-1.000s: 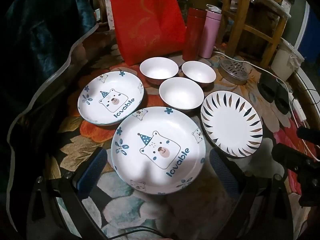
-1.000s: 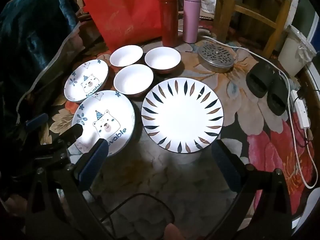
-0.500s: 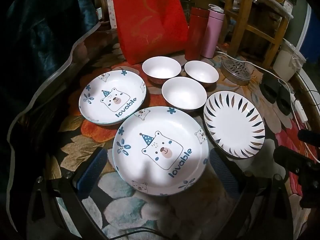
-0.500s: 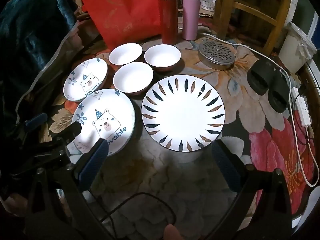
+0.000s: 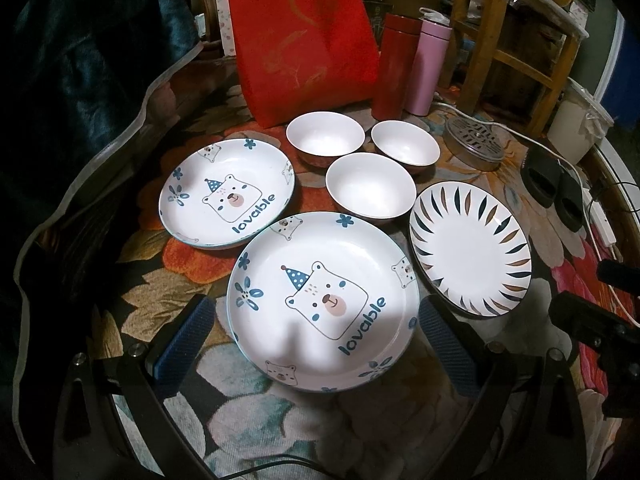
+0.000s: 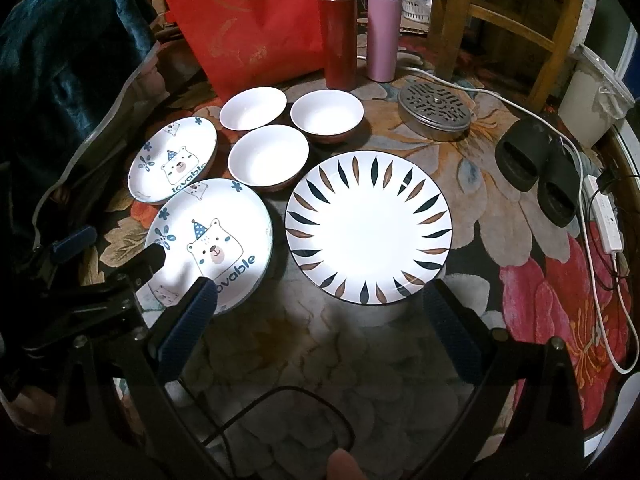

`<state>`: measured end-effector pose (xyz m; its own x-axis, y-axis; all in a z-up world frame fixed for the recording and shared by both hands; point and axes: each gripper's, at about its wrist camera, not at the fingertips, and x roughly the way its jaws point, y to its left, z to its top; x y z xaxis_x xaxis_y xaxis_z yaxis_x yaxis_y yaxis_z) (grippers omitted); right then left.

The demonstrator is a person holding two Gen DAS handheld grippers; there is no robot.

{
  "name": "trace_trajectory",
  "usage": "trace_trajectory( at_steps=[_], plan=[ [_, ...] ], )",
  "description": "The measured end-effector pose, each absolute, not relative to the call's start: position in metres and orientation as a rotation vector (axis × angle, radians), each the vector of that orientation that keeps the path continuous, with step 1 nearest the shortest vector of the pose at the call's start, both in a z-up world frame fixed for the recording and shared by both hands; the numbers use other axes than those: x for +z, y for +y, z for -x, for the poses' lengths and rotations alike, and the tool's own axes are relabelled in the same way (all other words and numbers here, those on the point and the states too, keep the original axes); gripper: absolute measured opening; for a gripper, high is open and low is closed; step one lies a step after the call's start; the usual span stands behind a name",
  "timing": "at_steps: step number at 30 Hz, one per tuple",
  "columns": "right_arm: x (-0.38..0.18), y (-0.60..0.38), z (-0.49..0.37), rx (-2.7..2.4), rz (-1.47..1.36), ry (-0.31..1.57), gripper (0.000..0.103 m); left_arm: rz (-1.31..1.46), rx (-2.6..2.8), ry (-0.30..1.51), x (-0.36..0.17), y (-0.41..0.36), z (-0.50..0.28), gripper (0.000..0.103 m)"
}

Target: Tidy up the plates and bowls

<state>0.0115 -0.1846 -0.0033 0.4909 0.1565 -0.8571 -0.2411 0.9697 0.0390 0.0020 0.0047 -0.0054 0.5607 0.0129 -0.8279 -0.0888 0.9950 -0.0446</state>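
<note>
Left gripper [image 5: 316, 344]: spread wide, empty, flanking near bear plate [image 5: 324, 300] | Right gripper [image 6: 320, 328]: spread wide, empty, before leaf plate [image 6: 368, 228] | Far bear plate [image 5: 226, 194], three bowls [image 5: 370, 186] clustered behind, all on floral tabletop [image 6: 460, 184] | Red bag [image 5: 300, 36], two flasks [image 5: 430, 70] at rear

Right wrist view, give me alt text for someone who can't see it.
The open right gripper hovers just short of a leaf-patterned plate on a floral table. To its left sit two bear plates and three white bowls, with the left gripper over the nearer bear plate.
</note>
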Motion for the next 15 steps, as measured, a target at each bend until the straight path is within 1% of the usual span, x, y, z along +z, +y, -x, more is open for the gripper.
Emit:
trace_trajectory(
  at_steps=[15],
  plan=[
    [-0.0032,-0.1853,-0.0125,0.234,0.091,1.031,0.103,0.084,0.059,0.976,-0.0061,0.0055,-0.0019,0.102]
  ],
)
